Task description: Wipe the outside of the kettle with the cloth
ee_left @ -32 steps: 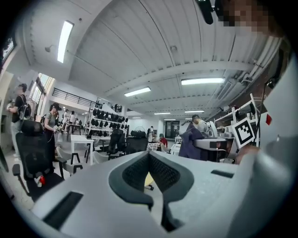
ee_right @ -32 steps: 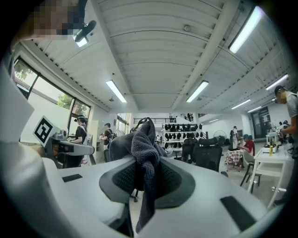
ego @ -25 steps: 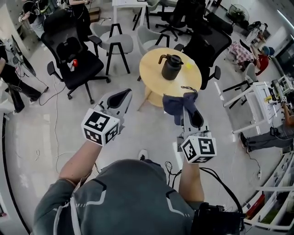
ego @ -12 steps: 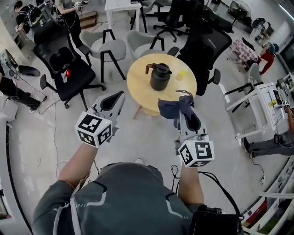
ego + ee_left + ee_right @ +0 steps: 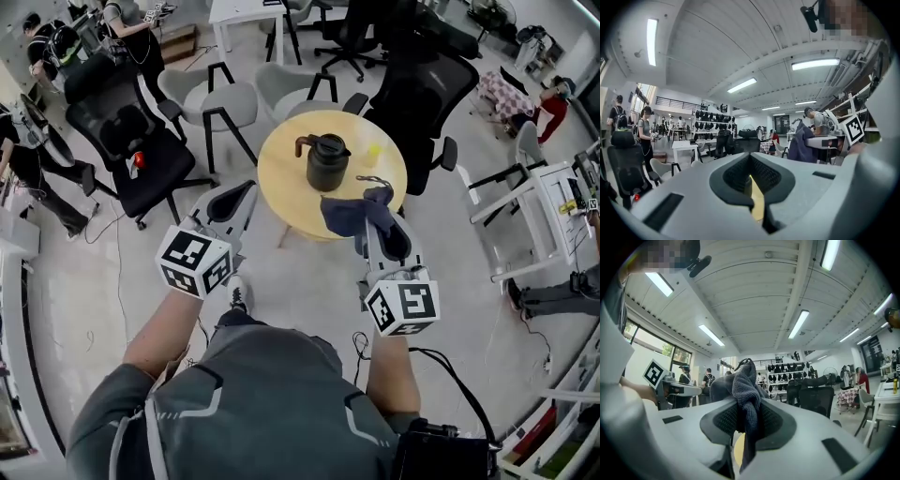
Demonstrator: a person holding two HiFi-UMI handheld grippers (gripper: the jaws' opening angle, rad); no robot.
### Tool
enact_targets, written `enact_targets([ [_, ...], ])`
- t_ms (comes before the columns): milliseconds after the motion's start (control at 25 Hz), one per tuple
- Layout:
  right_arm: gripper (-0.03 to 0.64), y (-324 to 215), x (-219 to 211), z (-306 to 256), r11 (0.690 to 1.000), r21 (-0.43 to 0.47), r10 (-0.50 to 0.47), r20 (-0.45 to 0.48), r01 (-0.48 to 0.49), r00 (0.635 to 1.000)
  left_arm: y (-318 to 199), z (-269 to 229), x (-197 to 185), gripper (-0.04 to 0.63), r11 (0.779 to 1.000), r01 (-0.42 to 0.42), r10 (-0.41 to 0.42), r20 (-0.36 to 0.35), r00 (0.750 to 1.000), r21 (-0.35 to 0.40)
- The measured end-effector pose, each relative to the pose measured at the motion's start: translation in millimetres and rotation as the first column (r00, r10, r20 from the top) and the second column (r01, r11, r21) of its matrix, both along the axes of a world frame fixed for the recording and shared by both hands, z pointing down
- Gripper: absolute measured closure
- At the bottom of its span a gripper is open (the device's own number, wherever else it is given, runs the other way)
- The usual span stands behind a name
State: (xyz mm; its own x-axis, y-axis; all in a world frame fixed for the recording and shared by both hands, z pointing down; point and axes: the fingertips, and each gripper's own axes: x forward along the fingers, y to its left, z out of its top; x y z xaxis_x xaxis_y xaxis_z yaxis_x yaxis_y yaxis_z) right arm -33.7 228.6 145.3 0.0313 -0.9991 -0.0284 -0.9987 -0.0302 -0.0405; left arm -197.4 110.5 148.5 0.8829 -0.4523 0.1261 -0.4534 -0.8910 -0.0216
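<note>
The right gripper (image 5: 373, 221) is clenched on one dark blue cloth (image 5: 349, 212). In the right gripper view the cloth (image 5: 746, 389) is pinched between the two pads and bunches up above the right gripper (image 5: 744, 430). The left gripper (image 5: 242, 195) holds nothing. In the left gripper view its jaws (image 5: 751, 183) stand drawn together, with only a thin slit between them.

Both forearms reach forward side by side, well apart. Each marker cube faces up and both grippers point towards the one round wooden table (image 5: 281, 173).

One dark kettle (image 5: 327, 161) stands upright near the middle of the table, its handle to the left. It is beyond the cloth and apart from it. A small yellow item (image 5: 373, 153) lies just right of the kettle.

The hanging cloth overlaps the table's near edge in the head view. Bare floor lies open between the person and the table. On the far side, two grey chairs (image 5: 232, 97) and a black office chair (image 5: 424, 86) crowd the rim. Another black office chair (image 5: 127, 136) stands off to the left.
</note>
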Motion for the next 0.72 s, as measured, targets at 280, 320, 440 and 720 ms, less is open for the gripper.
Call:
enact_targets([
  [280,0.522,-40.6,11.1,13.2,0.994,-0.044,0.099,-0.016,-0.1,0.995,-63.4,25.2,16.4,0.586,0.997,-0.073,0.073,-0.013,0.997,-0.027],
  [320,0.522,-50.0,12.8,15.6,0.992,-0.05,0.118,-0.02,-0.118,0.993,-76.9,29.3,20.1,0.586,0.996,-0.09,0.089,-0.015,0.996,-0.03],
  [440,0.522,-78.1,17.5,22.8,0.983,-0.06,0.175,-0.023,-0.176,0.984,-117.8,41.7,32.1,0.586,0.99,-0.135,0.134,-0.018,0.991,-0.042],
  [720,0.523,-145.6,16.8,24.5,0.958,-0.076,0.274,-0.026,-0.275,0.961,-189.5,49.5,57.0,0.586,0.962,-0.269,0.269,-0.004,0.963,-0.041],
])
